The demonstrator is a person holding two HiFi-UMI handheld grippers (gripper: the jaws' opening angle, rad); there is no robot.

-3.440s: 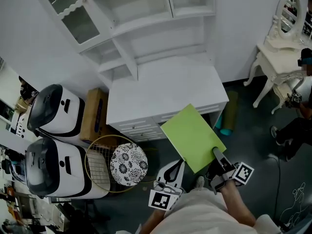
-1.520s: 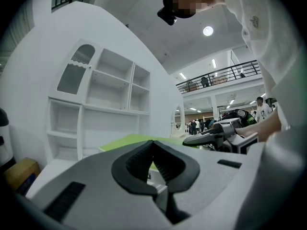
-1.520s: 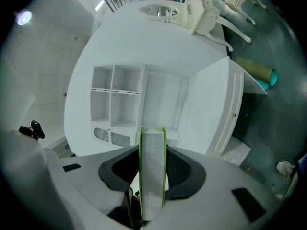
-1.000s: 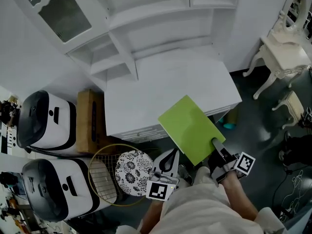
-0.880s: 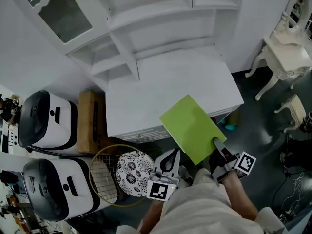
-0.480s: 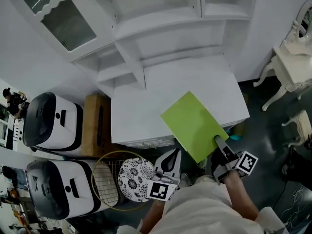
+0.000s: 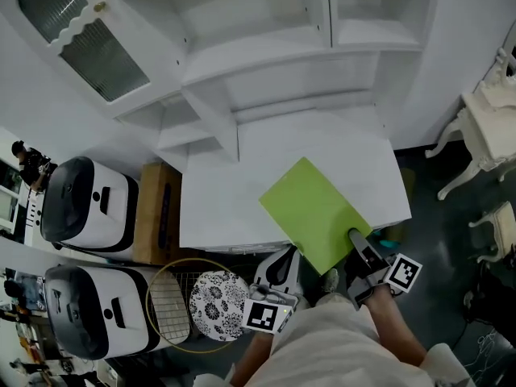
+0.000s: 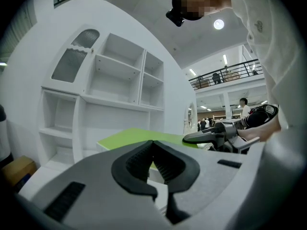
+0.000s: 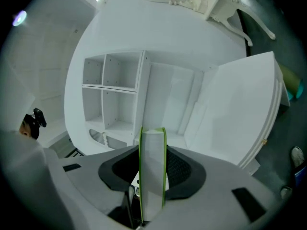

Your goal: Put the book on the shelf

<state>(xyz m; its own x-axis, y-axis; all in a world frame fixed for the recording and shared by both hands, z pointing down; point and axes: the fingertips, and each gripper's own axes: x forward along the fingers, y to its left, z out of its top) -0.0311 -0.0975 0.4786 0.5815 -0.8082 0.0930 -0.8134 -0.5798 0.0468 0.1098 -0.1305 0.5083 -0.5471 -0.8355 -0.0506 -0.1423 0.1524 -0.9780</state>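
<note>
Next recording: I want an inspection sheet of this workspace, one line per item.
Surface: white cabinet top, nothing lying on it.
Job's things: green book held flat over the cabinet's front edge; shelf above it, nothing on it.
Clutter: cardboard box and black-and-white machines on the floor at left.
Grippers: right hand-held gripper shut on the book's near edge; left hand-held gripper shut, holding nothing.
Cables: nothing seen.
Surroundings: ornate white table at right; glass door standing open.
</note>
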